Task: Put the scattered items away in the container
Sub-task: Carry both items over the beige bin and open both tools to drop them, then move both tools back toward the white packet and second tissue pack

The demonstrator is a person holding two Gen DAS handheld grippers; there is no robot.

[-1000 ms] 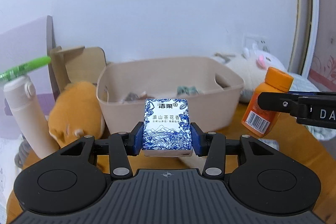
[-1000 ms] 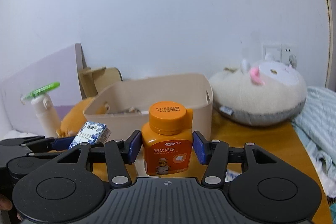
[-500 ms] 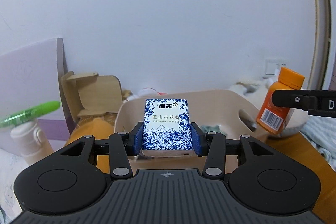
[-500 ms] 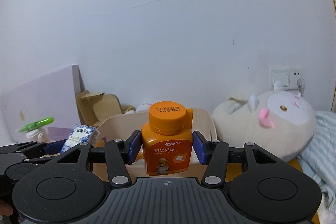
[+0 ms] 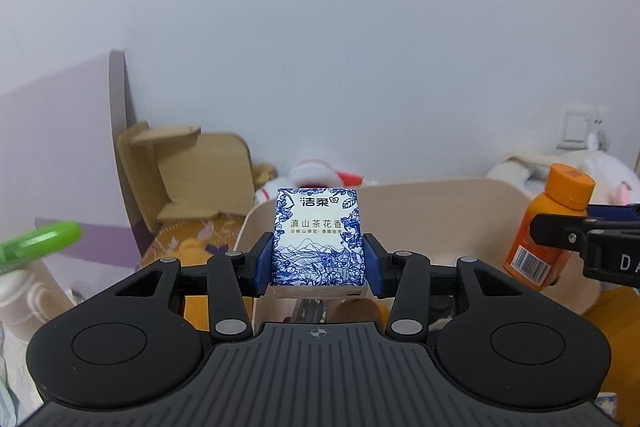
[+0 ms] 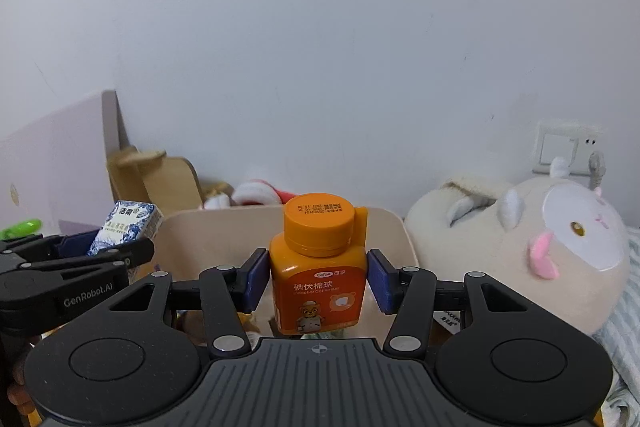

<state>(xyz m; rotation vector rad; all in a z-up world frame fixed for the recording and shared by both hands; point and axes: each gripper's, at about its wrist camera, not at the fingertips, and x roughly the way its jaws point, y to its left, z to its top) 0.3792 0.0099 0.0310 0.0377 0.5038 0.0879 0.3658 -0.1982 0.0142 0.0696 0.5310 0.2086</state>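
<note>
My left gripper [image 5: 319,263] is shut on a blue-and-white tissue pack [image 5: 318,239] and holds it over the near left part of the beige bin [image 5: 436,203]. My right gripper [image 6: 318,281] is shut on an orange bottle [image 6: 318,279] with an orange cap, held above the bin [image 6: 224,227]. The bottle also shows at the right of the left wrist view [image 5: 548,231]. The tissue pack shows at the left of the right wrist view [image 6: 126,229]. Small items lie in the bin under the grippers, mostly hidden.
A pale plush toy [image 6: 532,243] lies right of the bin. A wooden stand [image 5: 188,171] and a red-and-white plush [image 5: 320,173] sit behind it. An orange plush [image 5: 192,243], a cream flask with a green top [image 5: 24,267] and a lilac board [image 5: 56,143] stand left.
Both grippers have moved forward over the bin with their loads. The bin rim now sits lower and closer in both views. Both grips are unchanged.
</note>
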